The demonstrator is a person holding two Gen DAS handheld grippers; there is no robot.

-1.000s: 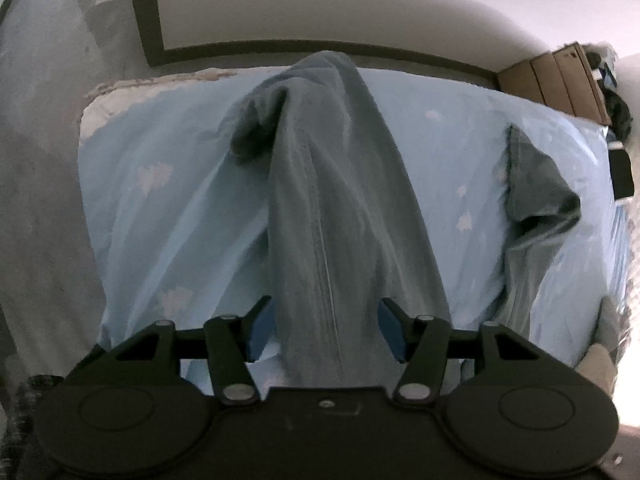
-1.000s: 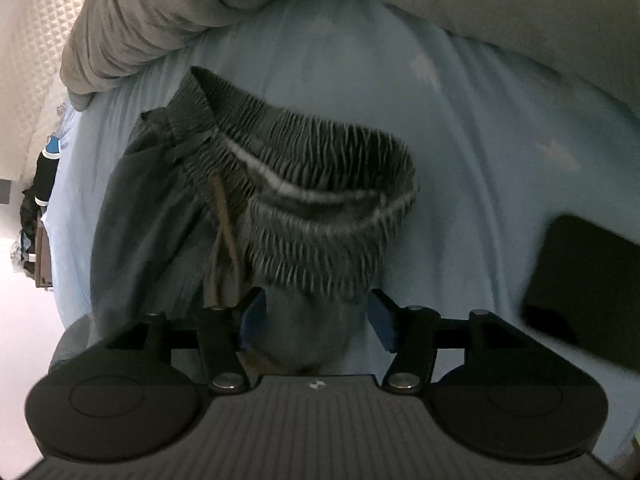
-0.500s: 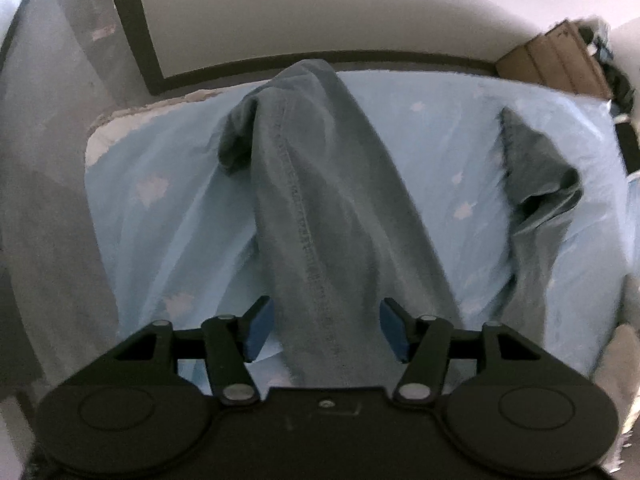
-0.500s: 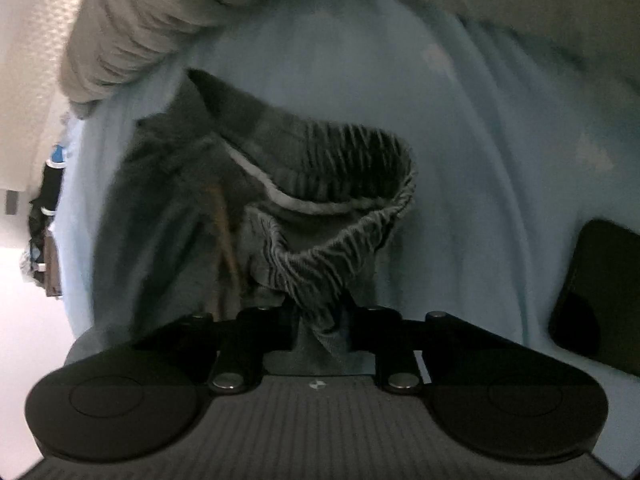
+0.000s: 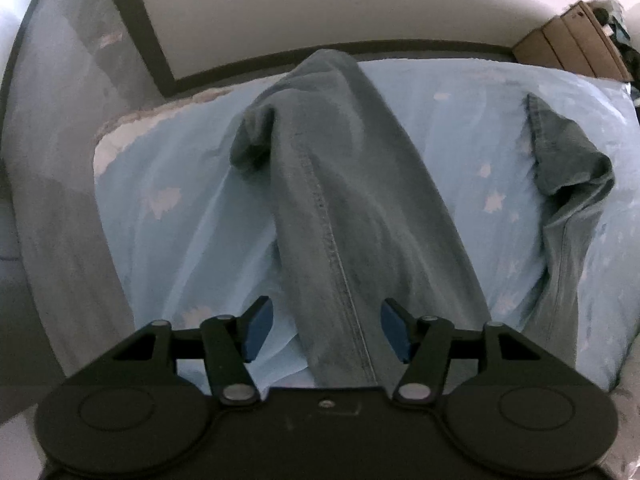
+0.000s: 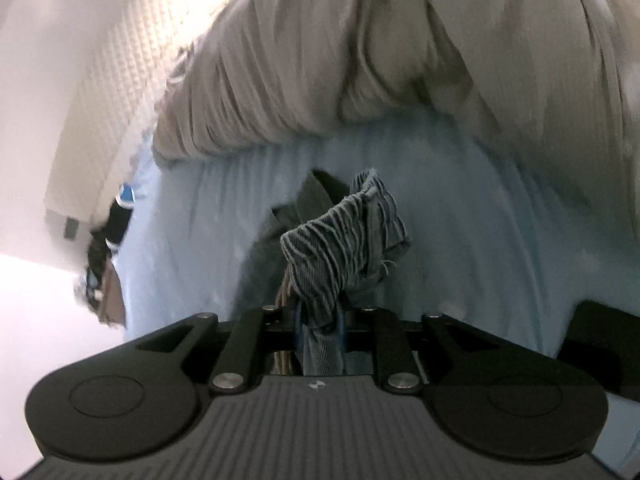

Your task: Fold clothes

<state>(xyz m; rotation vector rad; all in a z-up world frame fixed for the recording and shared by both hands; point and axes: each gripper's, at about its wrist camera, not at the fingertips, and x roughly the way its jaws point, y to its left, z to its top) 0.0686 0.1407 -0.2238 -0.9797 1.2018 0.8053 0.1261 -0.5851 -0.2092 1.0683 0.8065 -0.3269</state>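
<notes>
A pair of grey-blue jeans lies on a light blue bed sheet [image 5: 168, 240]. In the left wrist view one trouser leg [image 5: 352, 200] runs from the bed's far edge to between my fingers, and the other leg [image 5: 568, 208] lies bunched at the right. My left gripper [image 5: 326, 328] is open, its blue pads astride the leg without gripping it. My right gripper [image 6: 320, 324] is shut on the jeans' elastic waistband [image 6: 336, 248] and holds it lifted off the sheet [image 6: 480, 216].
A bunched grey-beige duvet [image 6: 360, 60] lies beyond the waistband. A black flat object [image 6: 600, 340] lies on the sheet at the right. A dark-framed wall panel [image 5: 280, 8] and grey floor [image 5: 48, 160] lie past the bed's edge, cardboard boxes [image 5: 572, 40] at far right.
My right gripper closed on the waistband and lifted it, tilting up toward the duvet. My left gripper stayed open and shifted slightly over the trouser leg.
</notes>
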